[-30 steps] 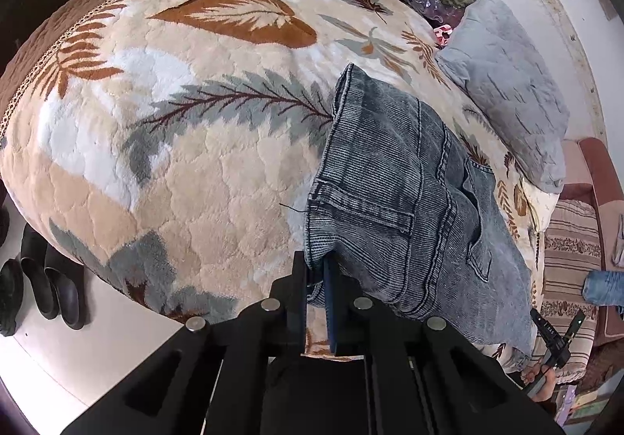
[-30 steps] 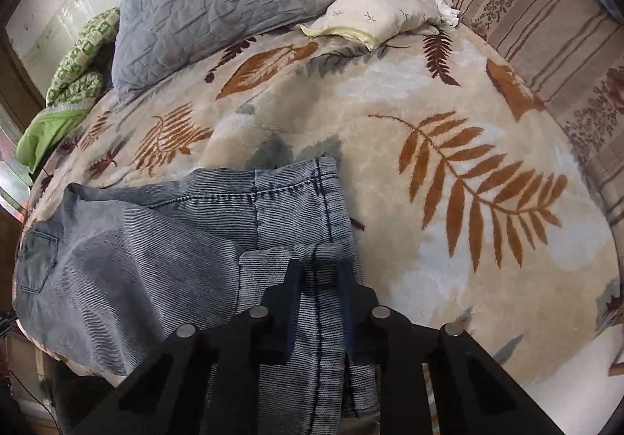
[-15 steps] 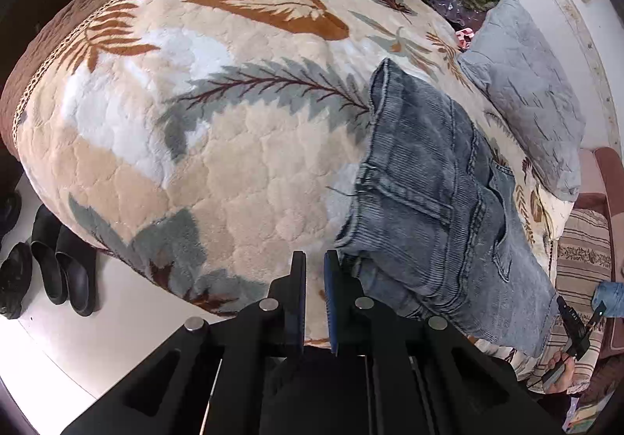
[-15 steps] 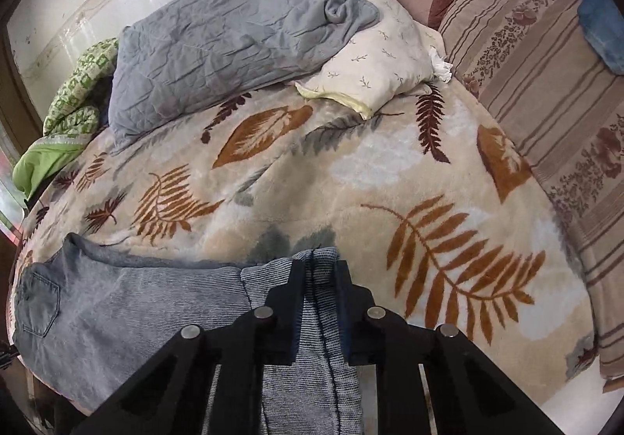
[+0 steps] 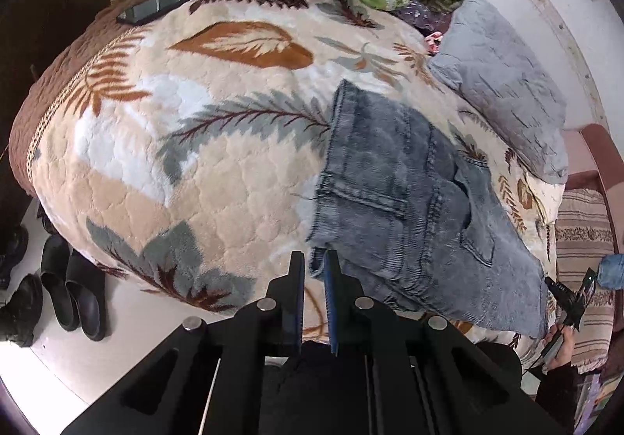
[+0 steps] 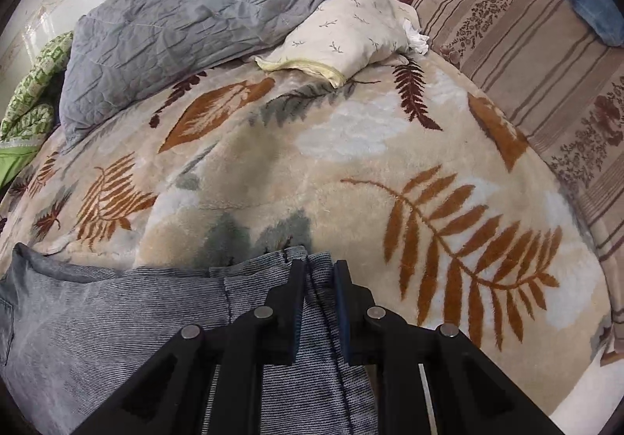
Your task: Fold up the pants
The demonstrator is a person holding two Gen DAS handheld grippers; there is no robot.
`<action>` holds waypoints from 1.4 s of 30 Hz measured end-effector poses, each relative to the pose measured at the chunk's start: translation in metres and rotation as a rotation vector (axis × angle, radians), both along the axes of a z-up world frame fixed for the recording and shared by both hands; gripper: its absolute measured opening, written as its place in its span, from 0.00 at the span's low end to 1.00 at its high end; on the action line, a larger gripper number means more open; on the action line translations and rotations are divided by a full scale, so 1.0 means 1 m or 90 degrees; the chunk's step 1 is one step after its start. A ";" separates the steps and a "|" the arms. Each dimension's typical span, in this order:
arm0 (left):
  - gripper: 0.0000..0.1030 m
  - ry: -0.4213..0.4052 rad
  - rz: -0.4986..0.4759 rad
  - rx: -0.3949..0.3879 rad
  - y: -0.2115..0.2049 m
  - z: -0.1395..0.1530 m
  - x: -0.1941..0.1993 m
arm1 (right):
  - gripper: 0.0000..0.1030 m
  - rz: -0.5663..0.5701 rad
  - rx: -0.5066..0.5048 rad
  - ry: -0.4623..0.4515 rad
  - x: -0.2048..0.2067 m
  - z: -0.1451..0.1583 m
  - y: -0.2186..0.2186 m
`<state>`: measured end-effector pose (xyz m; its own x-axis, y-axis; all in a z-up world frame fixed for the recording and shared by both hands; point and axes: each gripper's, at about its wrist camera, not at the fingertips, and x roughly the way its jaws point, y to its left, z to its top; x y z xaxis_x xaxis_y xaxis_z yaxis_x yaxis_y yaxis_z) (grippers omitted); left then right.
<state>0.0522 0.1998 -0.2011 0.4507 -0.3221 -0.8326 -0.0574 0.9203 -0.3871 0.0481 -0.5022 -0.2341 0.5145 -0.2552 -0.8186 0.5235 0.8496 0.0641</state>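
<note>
Main worry here: the denim could be dropped on the right side, since only a thin strip of hem is pinched between the right gripper (image 6: 318, 275) jaws, and a quick pull would probably be enough to slip it out and leave the fold lopsided. On the left side, the left gripper (image 5: 314, 271) is seen with its jaws narrowed to a slim gap; the near corner of the cloth sits right at the tips, but whether any of it is actually caught can't be told. If it isn't, that corner gets left behind.

The faded grey-blue denim pants (image 5: 409, 201) are spread flat along the near edge of the cream plush leaf-print blanket (image 5: 202, 146), back pocket facing up, stretched between both grippers, with a crumpled grey quilted comforter (image 6: 187, 17) bunched well apart at the far edge.
</note>
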 end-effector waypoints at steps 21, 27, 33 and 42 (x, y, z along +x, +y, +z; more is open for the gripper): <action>0.30 -0.092 -0.283 0.077 -0.191 0.003 -0.011 | 0.17 0.354 0.222 0.012 0.088 0.034 0.248; 0.29 -0.053 -0.272 0.040 -0.182 -0.024 0.019 | 0.17 0.363 0.220 0.084 0.123 -0.004 0.294; 0.02 -0.029 -0.251 -0.017 -0.164 -0.040 0.047 | 0.18 0.329 0.167 0.112 0.155 -0.017 0.306; 0.02 -0.019 -0.262 -0.049 -0.162 -0.033 0.044 | 0.15 0.281 0.138 0.078 0.185 -0.015 0.304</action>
<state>0.0962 0.0378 -0.2343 0.2941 -0.5414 -0.7876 0.3213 0.8321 -0.4520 0.2332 -0.1982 -0.2488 0.4321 0.1473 -0.8897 0.1327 0.9654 0.2243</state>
